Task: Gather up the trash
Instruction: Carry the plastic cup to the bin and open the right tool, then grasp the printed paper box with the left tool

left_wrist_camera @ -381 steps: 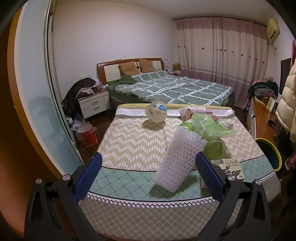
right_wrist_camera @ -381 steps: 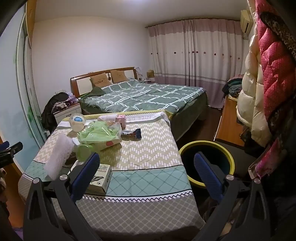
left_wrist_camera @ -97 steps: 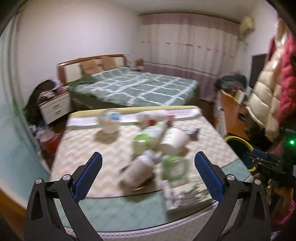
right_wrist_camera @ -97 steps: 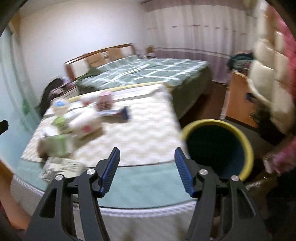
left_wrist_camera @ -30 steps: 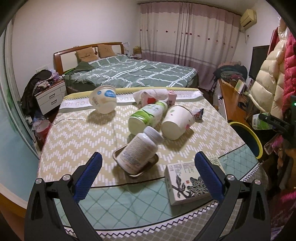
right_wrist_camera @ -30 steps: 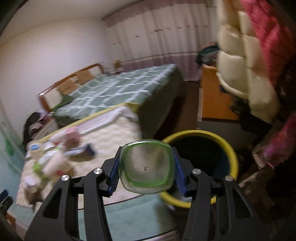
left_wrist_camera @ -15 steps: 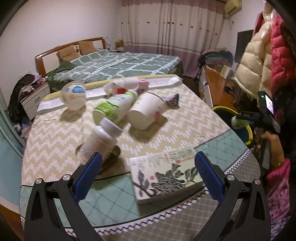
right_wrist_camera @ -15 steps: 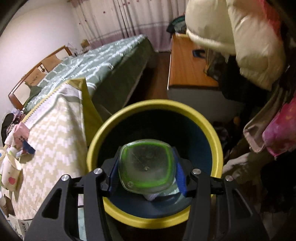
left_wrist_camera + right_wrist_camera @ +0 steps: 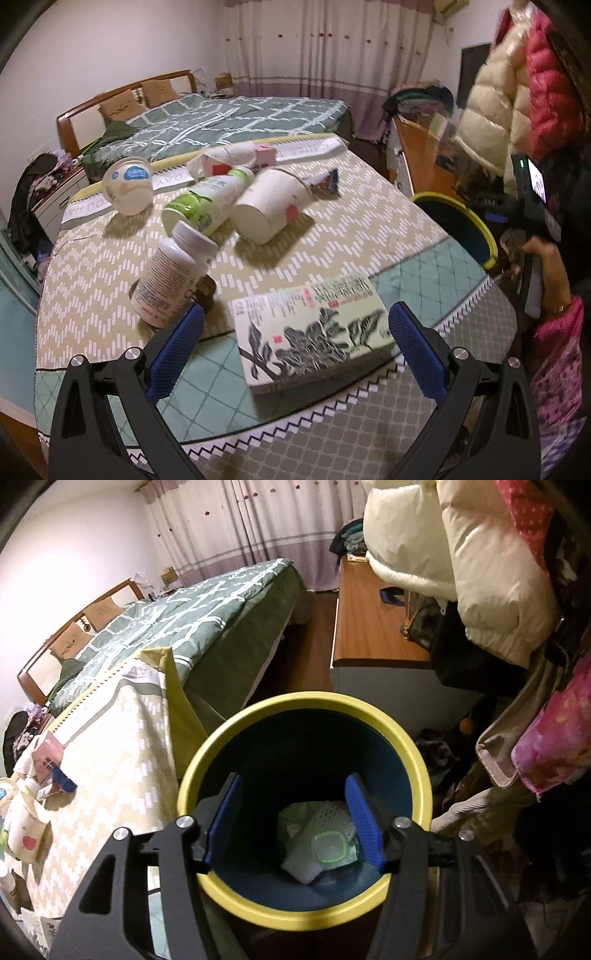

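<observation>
My right gripper [image 9: 293, 821] is open and empty over the yellow-rimmed bin [image 9: 221, 734]. A green-rimmed container [image 9: 330, 845] lies inside the bin on white foam netting [image 9: 299, 856]. My left gripper [image 9: 293, 345] is open over the table's front edge, with a printed box [image 9: 314, 328] between its fingers. Beyond it lie a white pill bottle [image 9: 170, 275], a green-capped bottle [image 9: 207, 203], a paper cup [image 9: 269, 205], a round tub [image 9: 127, 184] and wrappers [image 9: 325, 182]. The bin also shows in the left wrist view [image 9: 484, 225].
The table [image 9: 92, 258] has a patterned cloth. A bed [image 9: 229, 118] stands behind it. A wooden desk [image 9: 373, 627] and hanging coats [image 9: 461, 554] are right of the bin. A person's hand [image 9: 543, 258] holds the right gripper beside the bin.
My right gripper has opened and the green-rimmed container has dropped into the bin. My left gripper has moved closer to the printed box.
</observation>
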Demonstrator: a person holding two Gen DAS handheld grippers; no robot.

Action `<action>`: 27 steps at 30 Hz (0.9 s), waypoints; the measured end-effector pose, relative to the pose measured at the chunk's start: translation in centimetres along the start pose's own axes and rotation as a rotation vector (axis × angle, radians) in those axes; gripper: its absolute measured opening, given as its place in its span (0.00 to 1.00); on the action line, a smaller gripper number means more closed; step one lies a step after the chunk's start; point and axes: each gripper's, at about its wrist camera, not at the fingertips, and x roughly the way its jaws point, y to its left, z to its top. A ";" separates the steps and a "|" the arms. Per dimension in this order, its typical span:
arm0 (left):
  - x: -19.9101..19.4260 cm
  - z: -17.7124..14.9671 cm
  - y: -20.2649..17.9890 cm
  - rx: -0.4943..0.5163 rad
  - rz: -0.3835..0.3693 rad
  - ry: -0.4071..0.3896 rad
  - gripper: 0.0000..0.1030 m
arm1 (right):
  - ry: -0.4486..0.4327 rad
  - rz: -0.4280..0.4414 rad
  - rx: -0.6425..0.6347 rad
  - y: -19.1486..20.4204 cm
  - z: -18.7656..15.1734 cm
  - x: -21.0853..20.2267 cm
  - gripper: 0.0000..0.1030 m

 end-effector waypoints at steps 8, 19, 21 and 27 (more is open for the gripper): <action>1.0 -2.1 -2.7 0.137 0.049 0.069 0.95 | -0.033 0.041 -0.016 0.8 0.4 -1.7 0.55; 4.5 -1.9 -3.9 0.151 0.166 0.111 0.95 | -0.044 0.071 -0.029 1.3 0.5 -2.3 0.55; 5.2 -1.4 -4.0 0.147 0.164 0.113 0.95 | -0.043 0.073 -0.028 1.2 0.4 -2.2 0.55; 7.9 1.9 -4.0 0.106 0.139 0.110 0.95 | -0.042 0.084 -0.029 1.2 0.4 -2.2 0.55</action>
